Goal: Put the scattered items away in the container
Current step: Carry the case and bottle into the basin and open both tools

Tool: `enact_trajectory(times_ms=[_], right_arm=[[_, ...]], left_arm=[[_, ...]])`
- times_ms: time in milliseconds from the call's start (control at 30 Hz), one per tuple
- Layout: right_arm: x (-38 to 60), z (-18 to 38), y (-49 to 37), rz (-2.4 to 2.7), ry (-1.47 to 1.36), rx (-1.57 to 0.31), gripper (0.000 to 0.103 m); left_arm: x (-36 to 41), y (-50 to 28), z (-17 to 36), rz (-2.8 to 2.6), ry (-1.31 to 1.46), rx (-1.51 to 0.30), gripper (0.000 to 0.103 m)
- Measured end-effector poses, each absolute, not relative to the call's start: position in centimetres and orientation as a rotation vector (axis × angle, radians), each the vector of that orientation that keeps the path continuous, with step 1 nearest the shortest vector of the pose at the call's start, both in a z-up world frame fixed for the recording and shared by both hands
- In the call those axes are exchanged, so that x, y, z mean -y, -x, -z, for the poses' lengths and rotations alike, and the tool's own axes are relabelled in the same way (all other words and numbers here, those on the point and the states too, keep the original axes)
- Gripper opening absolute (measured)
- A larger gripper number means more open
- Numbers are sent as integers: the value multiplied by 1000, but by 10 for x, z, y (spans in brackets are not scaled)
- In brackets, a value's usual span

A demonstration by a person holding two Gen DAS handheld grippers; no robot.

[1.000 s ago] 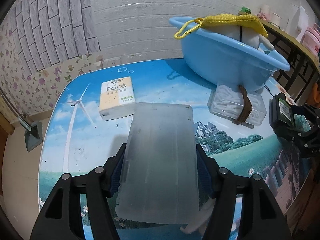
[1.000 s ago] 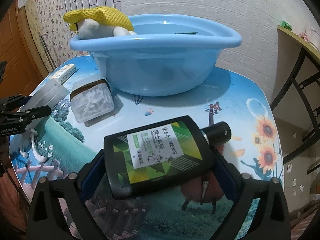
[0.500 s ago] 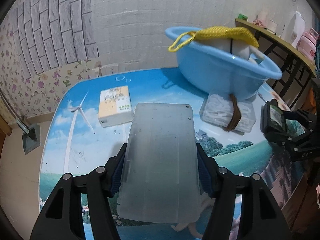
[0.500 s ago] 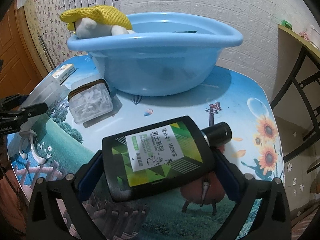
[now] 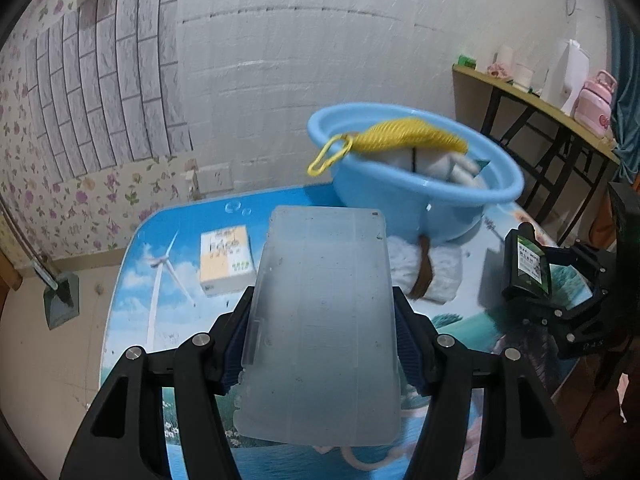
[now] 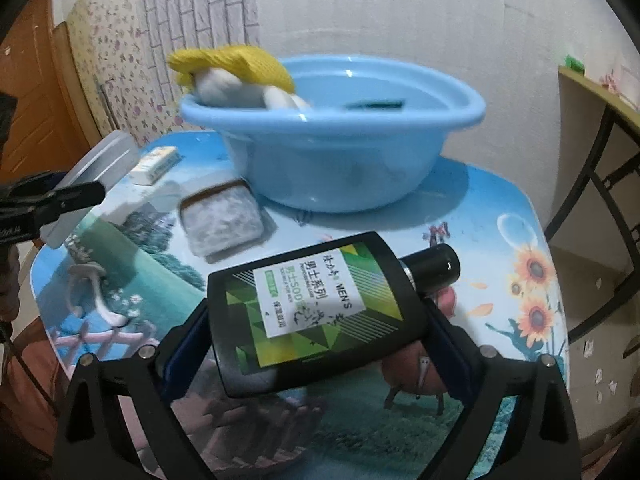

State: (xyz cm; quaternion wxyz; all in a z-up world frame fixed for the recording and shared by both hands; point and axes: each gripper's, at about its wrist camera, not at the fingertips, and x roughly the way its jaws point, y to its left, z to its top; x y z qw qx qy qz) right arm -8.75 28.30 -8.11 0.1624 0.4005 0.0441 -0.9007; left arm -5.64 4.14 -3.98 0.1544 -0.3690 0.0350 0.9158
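My left gripper (image 5: 320, 312) is shut on a frosted clear plastic box (image 5: 320, 320), lifted above the table. My right gripper (image 6: 320, 320) is shut on a black bottle (image 6: 312, 312) with a green and white label, its cap pointing right. The blue basin (image 5: 416, 192) (image 6: 332, 116) stands at the far side of the table; a yellow mesh bag (image 5: 412, 136) (image 6: 240, 64) with white contents rests on its rim. A clear box of cotton swabs (image 5: 428, 272) (image 6: 224, 220) with a brown band lies in front of the basin. A tissue pack (image 5: 226, 260) (image 6: 156, 164) lies at the left.
The table (image 6: 500, 240) has a printed landscape top. A pale pink hook-shaped item (image 6: 92, 300) lies near its front-left edge. A wooden shelf (image 5: 540, 100) with bottles stands to the right. A white brick wall is behind, a dustpan (image 5: 60, 304) on the floor left.
My left gripper has risen with the frosted box, so the table and basin sit lower and farther in its view. The right gripper with the bottle has stayed roughly in place.
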Motion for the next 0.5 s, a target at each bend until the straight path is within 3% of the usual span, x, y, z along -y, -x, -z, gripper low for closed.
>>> enact_trajectory(times_ms=[500], right_arm=[[-282, 13, 84, 2621, -906, -47, 98]], left_arm=[[-73, 82, 7, -2585, 946, -128, 62]])
